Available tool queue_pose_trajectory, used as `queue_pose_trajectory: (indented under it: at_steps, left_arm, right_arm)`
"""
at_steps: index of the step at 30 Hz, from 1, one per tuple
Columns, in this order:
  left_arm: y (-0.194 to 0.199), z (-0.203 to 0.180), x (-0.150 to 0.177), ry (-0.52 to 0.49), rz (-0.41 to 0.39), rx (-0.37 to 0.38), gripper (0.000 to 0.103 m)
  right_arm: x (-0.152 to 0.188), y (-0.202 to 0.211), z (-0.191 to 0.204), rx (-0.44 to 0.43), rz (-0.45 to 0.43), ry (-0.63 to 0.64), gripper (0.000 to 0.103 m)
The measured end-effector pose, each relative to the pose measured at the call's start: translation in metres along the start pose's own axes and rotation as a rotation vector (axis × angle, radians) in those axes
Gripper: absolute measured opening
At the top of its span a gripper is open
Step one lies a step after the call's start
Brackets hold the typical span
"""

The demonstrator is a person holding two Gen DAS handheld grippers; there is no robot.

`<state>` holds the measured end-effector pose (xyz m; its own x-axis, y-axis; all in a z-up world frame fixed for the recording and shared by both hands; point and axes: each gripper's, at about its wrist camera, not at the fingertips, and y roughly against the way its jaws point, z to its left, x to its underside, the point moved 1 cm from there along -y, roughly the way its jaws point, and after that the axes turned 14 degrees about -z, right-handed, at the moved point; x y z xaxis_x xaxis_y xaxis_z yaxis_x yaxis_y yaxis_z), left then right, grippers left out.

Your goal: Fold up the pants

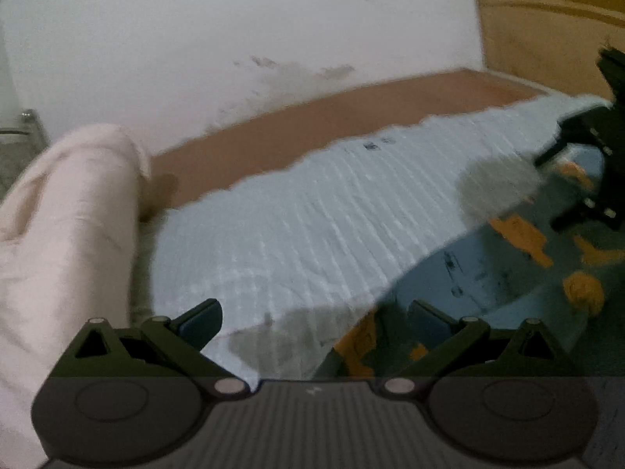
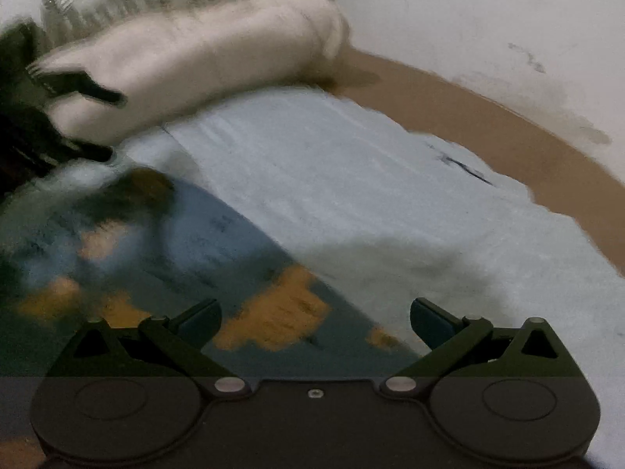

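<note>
The pants [image 1: 312,215] are light blue ribbed cloth spread across the bed, and they also show in the right wrist view [image 2: 351,179]. My left gripper [image 1: 314,324] is open, its fingers apart just over the near edge of the pants, nothing between them. My right gripper [image 2: 314,324] is open over the bedsheet beside the pants' edge. The right gripper also shows at the far right of the left wrist view [image 1: 578,179], and the left gripper at the far left of the right wrist view [image 2: 97,125]. Both views are blurred.
A blue bedsheet with orange patches [image 1: 527,242] [image 2: 195,258] lies under the pants. A pale pink pillow [image 1: 66,211] [image 2: 203,54] sits at the head. A brown bed frame [image 1: 351,117] [image 2: 488,117] runs along a white wall [image 1: 234,39].
</note>
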<state>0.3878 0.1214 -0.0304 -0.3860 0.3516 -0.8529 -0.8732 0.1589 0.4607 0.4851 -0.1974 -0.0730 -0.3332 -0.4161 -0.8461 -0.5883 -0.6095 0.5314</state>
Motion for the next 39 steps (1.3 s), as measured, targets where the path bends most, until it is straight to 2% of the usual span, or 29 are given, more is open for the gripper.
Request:
queue_pose_trajectory:
  at_steps: [2, 3, 4, 6, 8, 10, 12, 15, 16, 17, 19, 21, 26, 31, 33, 36, 39]
  left_arm:
    - [-0.012, 0.007, 0.004, 0.015, 0.041, 0.023, 0.103]
    - [-0.018, 0.011, 0.005, 0.030, 0.060, 0.031, 0.101]
    - [-0.023, 0.014, 0.007, 0.051, 0.076, 0.044, 0.097]
    - [-0.032, 0.020, 0.010, 0.099, 0.107, 0.080, 0.090]
    - [-0.040, 0.022, 0.013, 0.148, 0.137, 0.122, 0.075]
    - [-0.048, 0.022, 0.017, 0.188, 0.166, 0.158, 0.034]
    - [-0.055, 0.021, 0.019, 0.207, 0.199, 0.174, 0.015]
    - [-0.058, 0.020, 0.020, 0.228, 0.221, 0.149, 0.004]
    - [-0.057, 0.021, 0.020, 0.236, 0.220, 0.140, 0.003]
    - [-0.055, 0.021, 0.018, 0.240, 0.212, 0.130, 0.003]
    - [-0.050, 0.020, 0.014, 0.237, 0.185, 0.121, 0.003]
    - [-0.046, 0.020, 0.010, 0.223, 0.168, 0.106, 0.003]
    - [-0.038, 0.020, -0.001, 0.202, 0.133, 0.050, 0.003]
    - [-0.038, 0.028, -0.015, 0.200, 0.083, -0.046, 0.003]
    - [-0.048, 0.031, -0.016, 0.205, 0.092, -0.086, 0.003]
    - [-0.066, 0.031, -0.008, 0.201, 0.129, -0.097, 0.003]
    - [-0.079, 0.034, 0.007, 0.245, 0.178, -0.073, 0.003]
  right_arm:
    - [0.005, -0.007, -0.007, 0.038, 0.039, 0.057, 0.100]
    - [0.008, -0.011, -0.012, 0.043, 0.060, 0.063, 0.095]
    - [0.012, -0.014, -0.019, 0.025, 0.081, 0.048, 0.087]
    - [0.015, -0.020, -0.031, -0.029, 0.119, 0.000, 0.080]
    - [0.018, -0.023, -0.034, -0.068, 0.140, -0.010, 0.072]
    - [0.018, -0.029, -0.031, -0.110, 0.154, -0.001, 0.064]
    - [0.017, -0.033, -0.026, -0.121, 0.162, 0.026, 0.059]
    - [0.011, -0.040, -0.025, -0.151, 0.178, 0.021, 0.041]
    - [0.009, -0.042, -0.026, -0.151, 0.183, 0.015, 0.031]
    - [0.006, -0.044, -0.027, -0.147, 0.188, 0.007, 0.026]
    - [0.003, -0.048, -0.029, -0.141, 0.203, -0.008, 0.009]
    - [0.000, -0.048, -0.025, -0.146, 0.206, 0.016, 0.001]
    - [-0.012, -0.043, -0.018, -0.115, 0.182, 0.090, 0.000]
    - [-0.049, -0.040, -0.024, 0.010, 0.056, 0.131, 0.000]
    - [-0.062, -0.045, -0.024, 0.056, 0.014, 0.156, 0.000]
    - [-0.068, -0.066, -0.021, 0.087, 0.024, 0.192, 0.000]
    - [-0.059, -0.083, -0.018, 0.063, 0.072, 0.189, 0.000]
